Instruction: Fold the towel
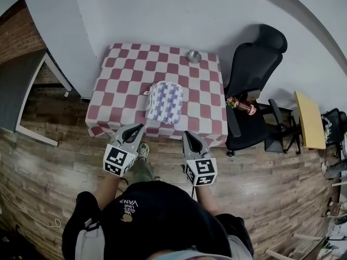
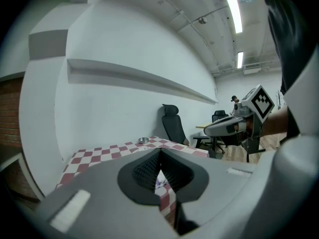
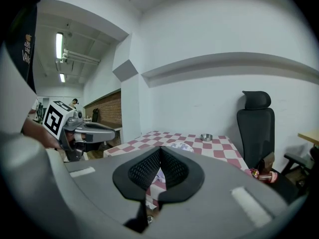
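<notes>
The folded towel, white with purple checks, lies near the front middle of the red-and-white checked table. My left gripper hovers at the table's front edge, left of the towel, shut with nothing in it. My right gripper hangs just off the front edge at the right, also shut and empty. In the left gripper view the jaws meet, with the table behind them. In the right gripper view the jaws are closed too, and a bit of the towel shows beyond.
A small metal bowl sits at the table's far edge. A black office chair stands right of the table with a bottle on its seat. A yellow board is farther right. White wall behind, wooden floor around.
</notes>
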